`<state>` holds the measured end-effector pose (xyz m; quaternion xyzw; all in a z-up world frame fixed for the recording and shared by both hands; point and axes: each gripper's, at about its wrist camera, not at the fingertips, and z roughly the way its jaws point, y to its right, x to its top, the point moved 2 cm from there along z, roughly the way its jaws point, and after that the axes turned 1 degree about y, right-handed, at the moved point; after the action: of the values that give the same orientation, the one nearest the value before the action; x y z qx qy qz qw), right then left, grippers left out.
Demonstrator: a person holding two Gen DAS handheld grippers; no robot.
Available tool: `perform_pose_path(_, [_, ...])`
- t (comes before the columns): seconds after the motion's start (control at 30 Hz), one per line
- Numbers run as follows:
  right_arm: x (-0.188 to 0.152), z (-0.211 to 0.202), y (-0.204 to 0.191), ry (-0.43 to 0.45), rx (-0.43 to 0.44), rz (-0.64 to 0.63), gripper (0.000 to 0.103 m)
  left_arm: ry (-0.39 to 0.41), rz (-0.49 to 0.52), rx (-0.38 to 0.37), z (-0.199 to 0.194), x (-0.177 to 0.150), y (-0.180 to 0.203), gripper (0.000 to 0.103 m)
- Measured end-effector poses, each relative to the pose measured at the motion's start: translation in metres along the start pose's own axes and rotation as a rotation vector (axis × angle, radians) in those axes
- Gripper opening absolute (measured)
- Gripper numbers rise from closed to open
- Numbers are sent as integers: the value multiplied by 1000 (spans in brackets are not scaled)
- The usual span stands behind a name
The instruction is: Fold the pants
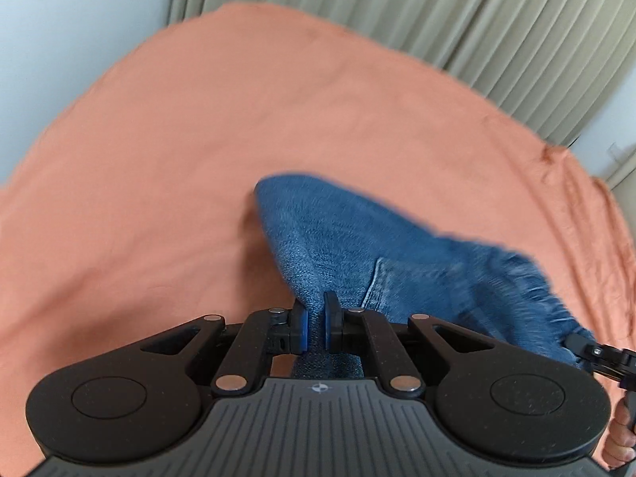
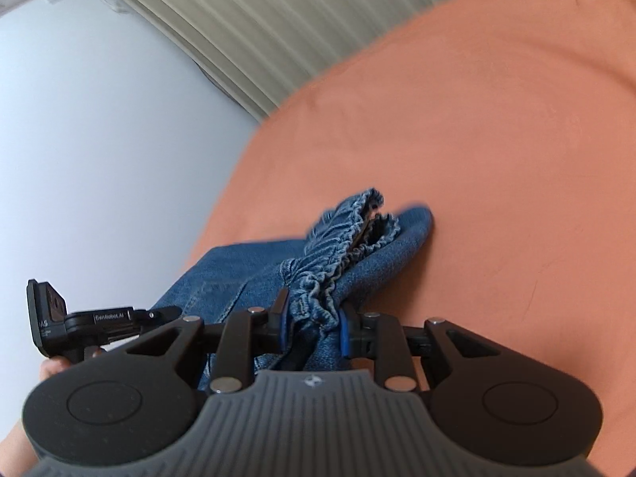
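Blue denim pants [image 1: 357, 246] hang between my two grippers above an orange bed sheet [image 1: 198, 139]. My left gripper [image 1: 316, 318] is shut on a fold of the denim, with a pocket seam just to its right. My right gripper [image 2: 312, 318] is shut on the gathered elastic waistband [image 2: 346, 238], which bunches up in front of its fingers. The pants [image 2: 238, 270] stretch left from there toward the left gripper [image 2: 99, 318], seen from the side. The right gripper's tip [image 1: 596, 353] shows at the frayed denim edge in the left wrist view.
The orange sheet [image 2: 477, 139] covers the bed all around. Beige pleated curtains [image 1: 437, 20] hang behind the bed's far edge, next to a pale wall [image 2: 99, 139]. The bed's edge runs close on the left in the right wrist view.
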<state>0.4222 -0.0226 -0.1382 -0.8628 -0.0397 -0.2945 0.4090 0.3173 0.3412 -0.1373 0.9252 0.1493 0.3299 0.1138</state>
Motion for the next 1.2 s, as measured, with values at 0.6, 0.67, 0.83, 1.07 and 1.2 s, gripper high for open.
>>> perform_pose_path(0.6, [-41,17,55,-35,-50,160,26,77,-39,-21,-9,-22,-37,33])
perform_pose_path(0.67, [-33,10,44,-29,-82,107,36,94,-11,-3,-24,-24,-33,38])
perform_pose_path(0.83, [-30,-25,0,65,-251,-192,46,122,110,31,-64,-41,-8,39])
perform_pose_path(1.07, [-38,-12,-68,111,-289,-500,36,105,214,53,-71,-74,17,36])
perform_pose_path(1.2, [-49,11,-52,25,-371,-480,22,32,185,82,-60,-96,10,27])
